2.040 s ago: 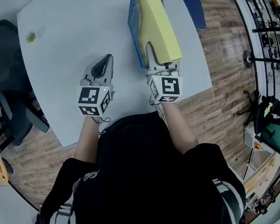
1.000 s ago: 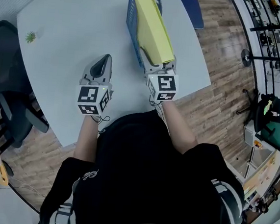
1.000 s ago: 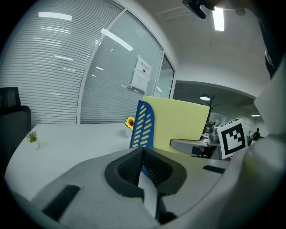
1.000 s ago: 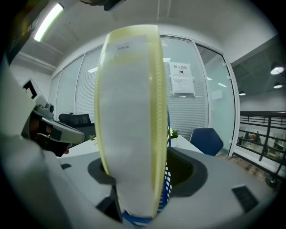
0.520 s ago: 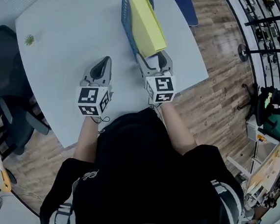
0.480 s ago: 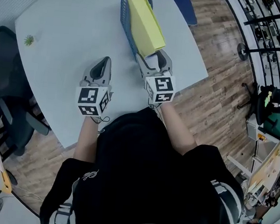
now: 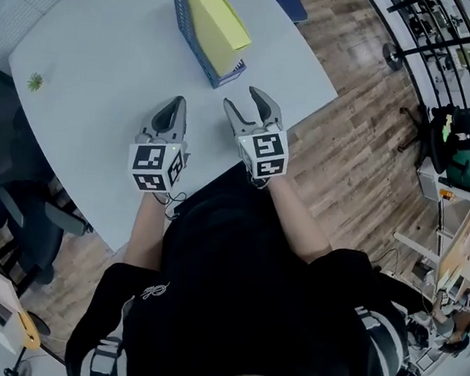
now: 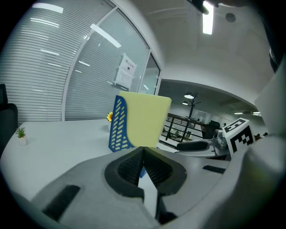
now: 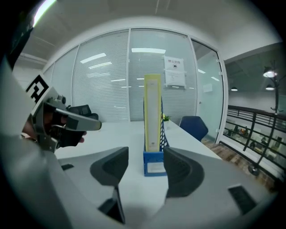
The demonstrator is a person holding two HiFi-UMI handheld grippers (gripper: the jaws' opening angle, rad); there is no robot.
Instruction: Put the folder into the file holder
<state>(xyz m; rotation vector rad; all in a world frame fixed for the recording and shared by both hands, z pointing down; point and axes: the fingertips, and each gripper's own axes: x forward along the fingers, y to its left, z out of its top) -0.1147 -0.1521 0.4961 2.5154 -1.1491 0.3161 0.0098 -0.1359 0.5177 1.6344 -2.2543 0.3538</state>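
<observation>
I've got the wide pale table [image 7: 106,71] filling the upper left of my head view. At top centre on it stands the blue file holder [image 7: 182,29], upright. The yellow folder [image 7: 212,11] stands inside the holder, its top edge rising well above the rim. So I'd call the job done, with only the backing away left.

My right gripper [image 7: 242,99] sits just below the holder's near end and apart from it. Its jaws are spread wide and have just been closing a little. There's nothing between them, only a clear line to the holder in the right gripper view. My left gripper [image 7: 175,107] is to the left of that, over bare tabletop, with its jaws pressed together and holding nothing.

Counting up: one table, one file holder, one folder, two grippers, and one tiny potted plant [image 7: 35,81] near the table's far left edge.
</observation>
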